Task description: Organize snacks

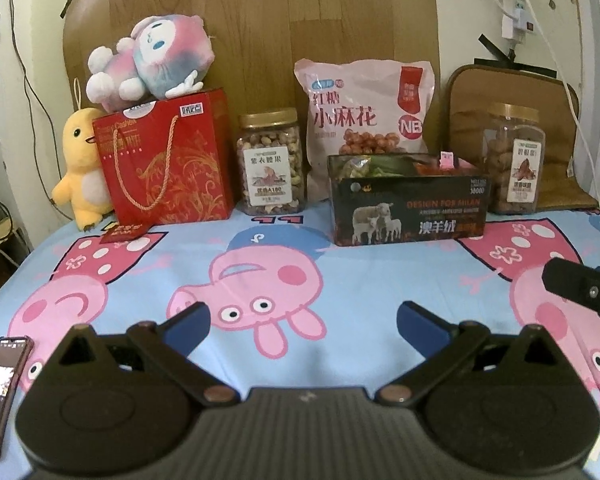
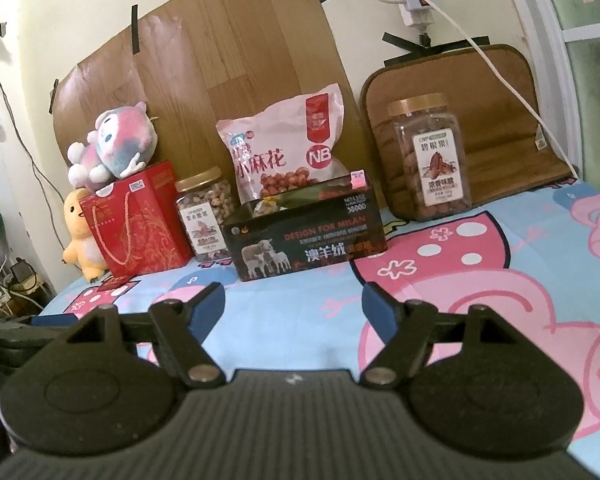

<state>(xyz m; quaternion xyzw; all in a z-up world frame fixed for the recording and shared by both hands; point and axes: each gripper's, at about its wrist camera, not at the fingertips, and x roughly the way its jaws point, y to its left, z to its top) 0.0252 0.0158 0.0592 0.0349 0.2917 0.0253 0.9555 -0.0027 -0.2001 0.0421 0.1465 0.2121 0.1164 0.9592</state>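
Cartoon-pig bedsheet point(image 1: 340, 248), blue and pink, covers the bed, and a wood-grain board point(image 1: 260, 32) is taped to the cream wall behind it. Seen from the left wrist, a phone point(image 1: 2, 392) lies on the sheet at 8 o'clock. Along the far edge, from 10 o'clock round to 2 o'clock, stands a row: a yellow plush chick point(image 1: 80, 160) touching a red gift bag point(image 1: 168, 164), with a pink-and-blue plush toy point(image 1: 152, 60) lying on top of the bag; then a jar of nuts point(image 1: 271, 162) with a gold lid; then a pink snack bag point(image 1: 366, 112) leaning on the board. Just in front of that bag sits an open black box point(image 1: 410, 212) printed with sheep, with small packets showing inside. At 2 o'clock a second jar point(image 1: 514, 160), holding pecans, stands before a brown cushion point(image 1: 512, 88).

The left gripper point(image 1: 303, 326) hovers over the sheet at 6 o'clock, jaws spread wide, holding nothing. The right gripper point(image 2: 293, 310) likewise stands wide apart and empty, pointing toward the black box.
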